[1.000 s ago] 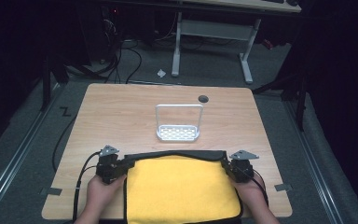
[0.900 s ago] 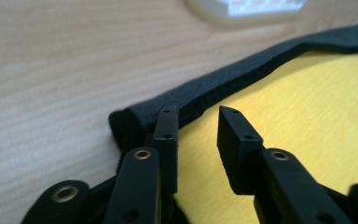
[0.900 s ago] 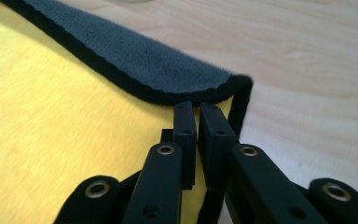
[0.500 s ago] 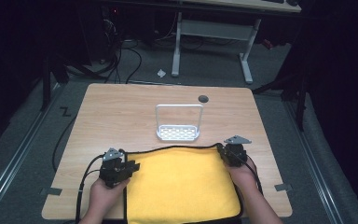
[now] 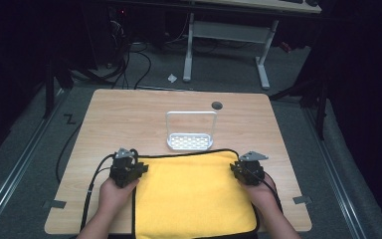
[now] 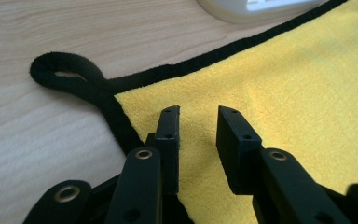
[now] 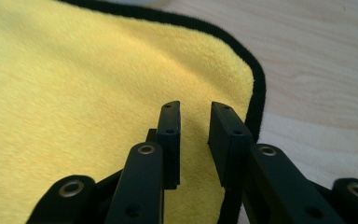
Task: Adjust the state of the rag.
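A yellow towel [image 5: 194,194] with black edging lies flat on the near half of the wooden table [image 5: 129,114]. My left gripper [image 5: 138,168] sits at the towel's far left corner. In the left gripper view its jaws [image 6: 198,114] stand open just over the yellow towel [image 6: 284,84], beside a black hanging loop [image 6: 65,70]. At the far right corner is my right gripper [image 5: 235,169]. Its jaws [image 7: 196,109] are also open, low over the towel [image 7: 74,84] near the rounded black edge.
A white wire-handled rack [image 5: 190,132] stands just beyond the towel's far edge, its rim showing in the left gripper view [image 6: 261,7]. A dark cable hole [image 5: 217,105] lies behind it. Black cables trail from both grippers. Desk legs and cords stand past the table.
Both grippers have shifted inward from outside the towel's far corners onto them. The towel itself lies as before.
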### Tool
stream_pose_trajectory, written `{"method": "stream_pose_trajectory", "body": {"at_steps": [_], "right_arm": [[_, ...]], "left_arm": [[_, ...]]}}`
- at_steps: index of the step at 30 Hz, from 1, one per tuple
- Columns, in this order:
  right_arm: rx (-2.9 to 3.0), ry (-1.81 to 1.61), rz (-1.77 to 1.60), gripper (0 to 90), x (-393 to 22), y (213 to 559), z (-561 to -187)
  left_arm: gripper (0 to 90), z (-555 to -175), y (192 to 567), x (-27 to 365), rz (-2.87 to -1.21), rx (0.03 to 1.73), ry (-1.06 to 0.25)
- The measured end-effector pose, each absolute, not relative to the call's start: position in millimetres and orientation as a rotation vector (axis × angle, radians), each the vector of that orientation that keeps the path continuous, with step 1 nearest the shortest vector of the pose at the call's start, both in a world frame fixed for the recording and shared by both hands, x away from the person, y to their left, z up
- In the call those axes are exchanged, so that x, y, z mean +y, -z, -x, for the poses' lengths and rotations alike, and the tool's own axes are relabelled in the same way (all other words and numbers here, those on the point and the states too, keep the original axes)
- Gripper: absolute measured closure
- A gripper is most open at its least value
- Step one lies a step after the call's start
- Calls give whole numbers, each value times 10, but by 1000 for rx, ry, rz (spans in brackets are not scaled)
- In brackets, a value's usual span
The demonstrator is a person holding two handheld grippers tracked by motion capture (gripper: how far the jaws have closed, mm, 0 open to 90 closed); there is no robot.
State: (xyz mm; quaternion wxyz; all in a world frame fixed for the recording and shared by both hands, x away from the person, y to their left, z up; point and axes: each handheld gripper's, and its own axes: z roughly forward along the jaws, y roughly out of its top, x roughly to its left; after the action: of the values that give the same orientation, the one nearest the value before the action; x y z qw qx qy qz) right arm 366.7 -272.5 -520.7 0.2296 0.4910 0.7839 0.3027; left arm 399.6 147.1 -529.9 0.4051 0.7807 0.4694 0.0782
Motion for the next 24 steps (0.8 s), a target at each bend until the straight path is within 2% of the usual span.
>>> {"method": "stream_pose_trajectory", "body": {"at_steps": [10, 14, 21, 24], "right_arm": [[2056, -794, -1454, 746, -3136, 5243, -3712], [2035, -790, -1480, 733, -3250, 5239, -3707], [1998, -905, -1408, 622, -3164, 5141, -3534], [2013, -914, -1373, 600, -3109, 5137, -3481]], "left_arm": [[700, -4114, 5297, 1078, -1998, 1123, -162], [693, -4110, 5301, 1036, -1998, 1109, -163], [583, -4162, 5224, 1235, -1957, 1144, -288], [521, -4218, 5256, 1259, -1940, 1142, -319]]}}
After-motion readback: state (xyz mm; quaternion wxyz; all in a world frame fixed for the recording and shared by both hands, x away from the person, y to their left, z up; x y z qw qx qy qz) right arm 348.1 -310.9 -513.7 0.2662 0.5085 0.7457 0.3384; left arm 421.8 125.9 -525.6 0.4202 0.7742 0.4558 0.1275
